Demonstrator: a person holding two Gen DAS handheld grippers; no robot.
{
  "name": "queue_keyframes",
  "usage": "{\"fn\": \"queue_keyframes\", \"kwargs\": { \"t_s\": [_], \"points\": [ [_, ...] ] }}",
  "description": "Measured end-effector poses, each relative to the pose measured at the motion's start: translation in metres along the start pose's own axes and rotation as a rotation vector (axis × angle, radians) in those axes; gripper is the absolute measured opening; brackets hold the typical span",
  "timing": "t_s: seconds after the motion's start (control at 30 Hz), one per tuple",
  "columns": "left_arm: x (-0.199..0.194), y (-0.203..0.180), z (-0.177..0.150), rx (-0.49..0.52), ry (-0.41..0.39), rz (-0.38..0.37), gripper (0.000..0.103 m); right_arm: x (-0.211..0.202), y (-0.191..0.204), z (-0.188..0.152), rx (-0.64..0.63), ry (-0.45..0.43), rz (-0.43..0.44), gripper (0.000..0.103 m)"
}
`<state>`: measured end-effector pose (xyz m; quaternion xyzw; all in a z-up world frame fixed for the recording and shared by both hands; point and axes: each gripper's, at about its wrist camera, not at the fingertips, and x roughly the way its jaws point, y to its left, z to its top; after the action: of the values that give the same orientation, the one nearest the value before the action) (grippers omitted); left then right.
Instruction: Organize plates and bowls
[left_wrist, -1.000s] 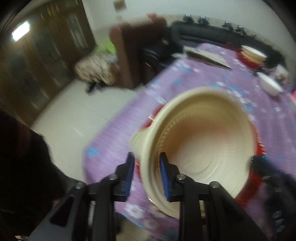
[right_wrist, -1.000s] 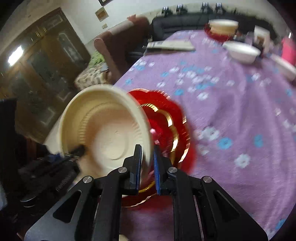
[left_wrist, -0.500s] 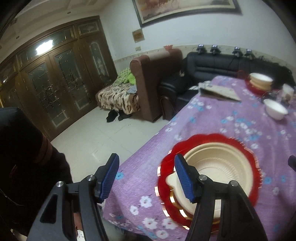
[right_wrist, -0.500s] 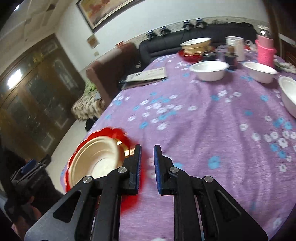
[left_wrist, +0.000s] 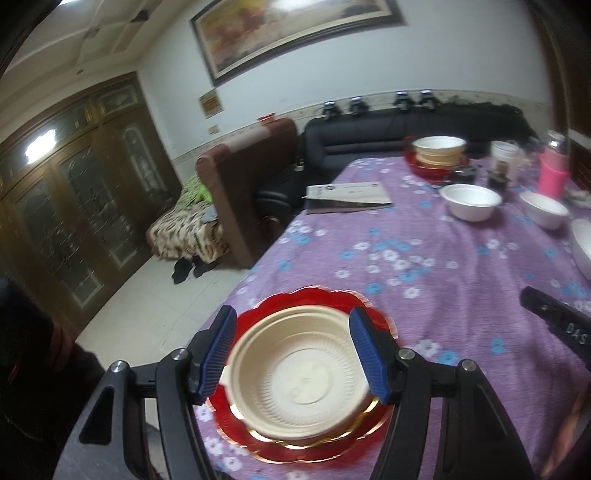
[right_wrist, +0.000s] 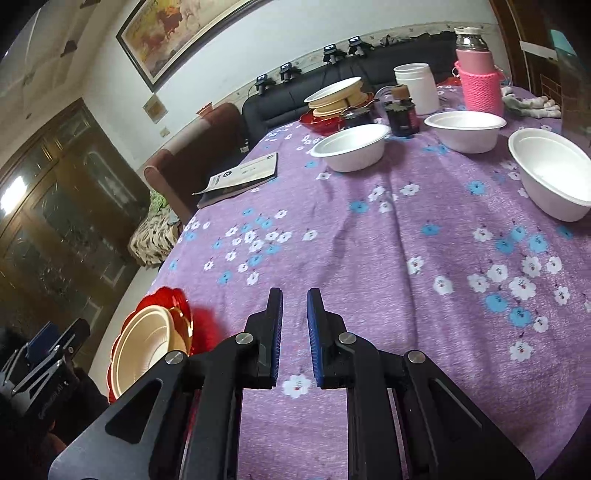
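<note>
Standing w/ one set done: cream bowl (left_wrist: 301, 373) seated on red plate (left_wrist: 376, 325) at table's near edge; left gripper (left_wrist: 293, 354) roughly half open, empty; right gripper (right_wrist: 294, 332) nearly closed, empty; three white bowls (right_wrist: 351, 147) remain loose.
</note>
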<state>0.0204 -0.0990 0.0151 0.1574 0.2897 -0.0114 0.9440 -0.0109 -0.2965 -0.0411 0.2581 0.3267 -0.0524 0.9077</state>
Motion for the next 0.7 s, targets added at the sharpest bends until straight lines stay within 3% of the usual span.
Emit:
{"fn": "queue_keyframes", "kwargs": {
  "t_s": [0.37, 0.7],
  "points": [
    [0.002, -0.049, 0.011, 0.059, 0.014, -0.065, 0.063, -0.010, -0.039, 0.021, 0.057, -0.028, -0.032, 0.013],
    [0.011, -0.066, 0.016, 0.082, 0.035, -0.089, 0.063, -0.004, -0.057, 0.028, 0.102, -0.018, -0.041, 0.013]
  ]
}}
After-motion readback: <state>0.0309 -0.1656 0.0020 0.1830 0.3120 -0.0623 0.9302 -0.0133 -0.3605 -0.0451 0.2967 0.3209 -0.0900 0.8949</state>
